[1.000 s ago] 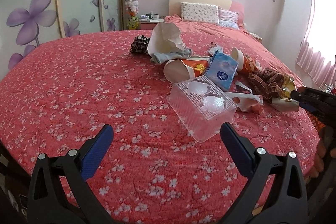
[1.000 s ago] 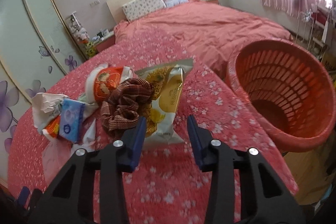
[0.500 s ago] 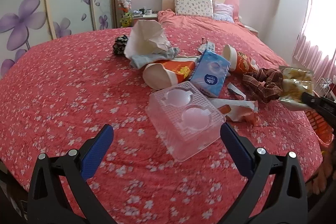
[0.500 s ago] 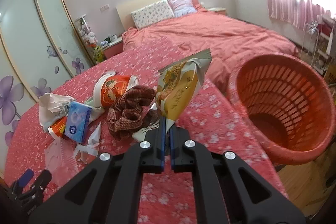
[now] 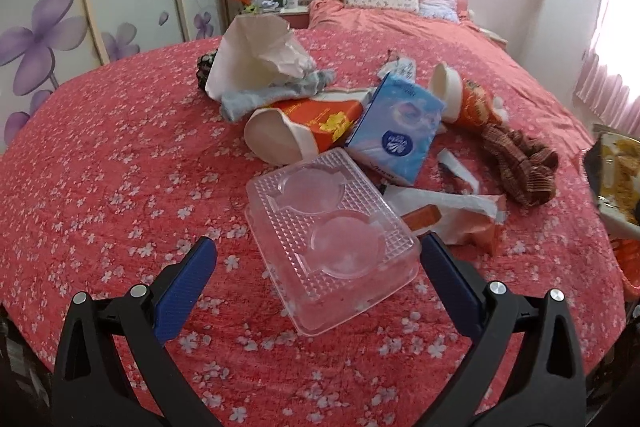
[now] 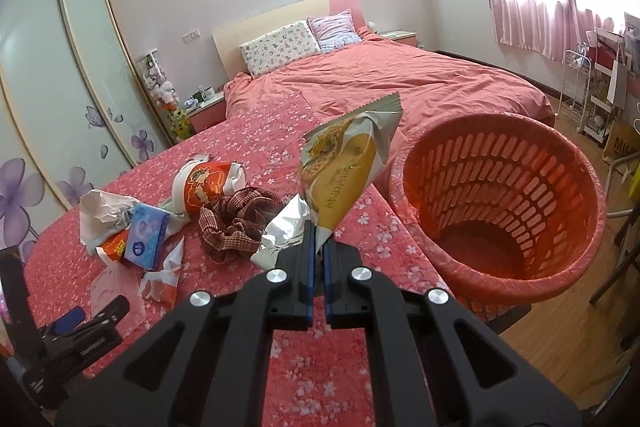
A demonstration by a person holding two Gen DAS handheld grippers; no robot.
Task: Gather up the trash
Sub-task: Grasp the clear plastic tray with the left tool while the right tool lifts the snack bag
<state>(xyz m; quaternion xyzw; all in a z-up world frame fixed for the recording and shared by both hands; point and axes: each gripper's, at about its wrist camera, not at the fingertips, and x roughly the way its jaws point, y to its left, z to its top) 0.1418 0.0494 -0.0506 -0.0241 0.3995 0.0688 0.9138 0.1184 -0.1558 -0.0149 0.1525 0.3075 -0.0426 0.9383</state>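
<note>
Holding a yellow-and-silver foil snack bag [image 6: 344,167] pinched by its lower corner, the right gripper [image 6: 316,263] is keeping its fingers pressed together on the foil, and the bag is standing up off the red flowered bedspread [image 6: 256,131], just left of the round orange slatted plastic basket [image 6: 496,203]. The step in hand looks like carrying this piece to the basket; the next move would call for swinging the bag over the near rim before letting go, since the rim is standing above the bed's edge and a low pass could catch the foil on it. Room above the basket is looking open, with only wooden floor beyond it. Left of the basket, the left gripper [image 5: 320,267] is hovering with its fingers spread wide to either side of a clear ribbed plastic tray [image 5: 328,235], not touching it, while paper cups, a blue tissue pack [image 5: 396,131] and a brown checked cloth [image 5: 520,163] are lying between tray and basket.
</note>
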